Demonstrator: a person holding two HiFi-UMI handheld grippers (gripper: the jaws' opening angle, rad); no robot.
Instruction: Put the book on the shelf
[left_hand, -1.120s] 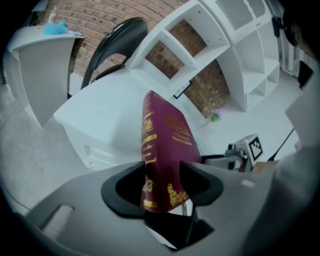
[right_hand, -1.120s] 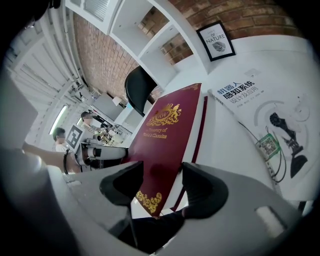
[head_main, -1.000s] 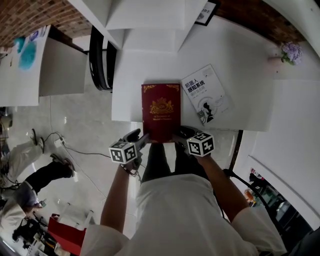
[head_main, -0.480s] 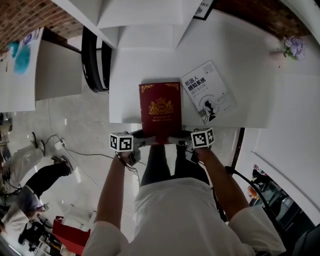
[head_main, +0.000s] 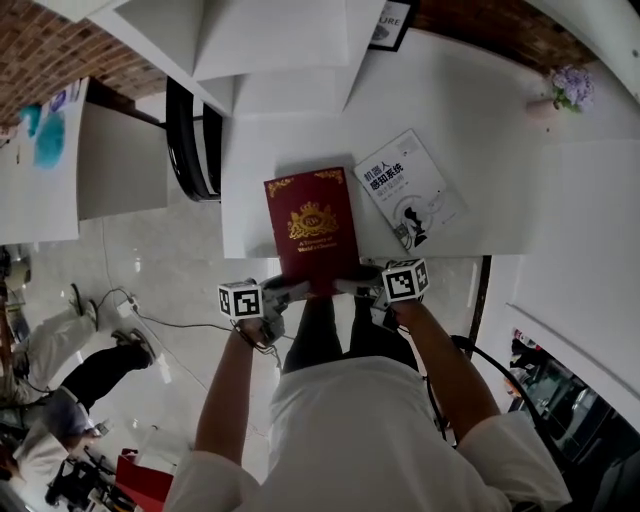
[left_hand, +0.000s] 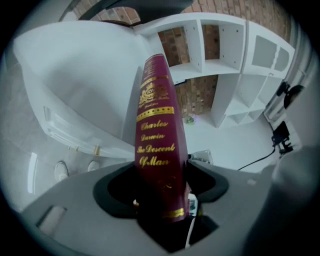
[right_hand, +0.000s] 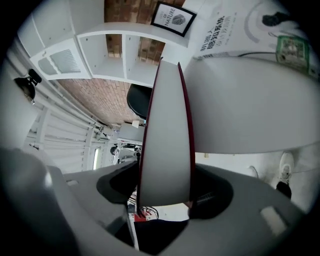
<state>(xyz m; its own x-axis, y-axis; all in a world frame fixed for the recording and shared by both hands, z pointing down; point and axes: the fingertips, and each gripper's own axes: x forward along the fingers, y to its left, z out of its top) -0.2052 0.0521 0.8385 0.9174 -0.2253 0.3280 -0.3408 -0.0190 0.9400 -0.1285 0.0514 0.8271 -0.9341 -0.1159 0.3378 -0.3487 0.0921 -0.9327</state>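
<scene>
A dark red book (head_main: 310, 230) with gold print hangs over the near edge of the white table (head_main: 480, 130), tilted a little to the left. My left gripper (head_main: 290, 290) grips its near left side. In the left gripper view the spine of the red book (left_hand: 157, 140) stands between the jaws of the left gripper (left_hand: 161, 200). My right gripper (head_main: 355, 283) grips the near right side, and the page edge of the red book (right_hand: 167, 135) fills the right gripper (right_hand: 165, 192). Both pairs of jaws have just been closing on the book. The white shelf (head_main: 270, 50) stands beyond the table.
A white paperback (head_main: 410, 190) lies to the right of the red book. A framed picture (head_main: 388, 22) and purple flowers (head_main: 567, 88) stand at the table's far side. A black chair (head_main: 190, 130) is left of the table. A person (head_main: 60, 350) sits on the floor at left.
The red book has slid left, turned slightly and looks nearer to the camera. Both grippers have rolled and now point inward at its near sides.
</scene>
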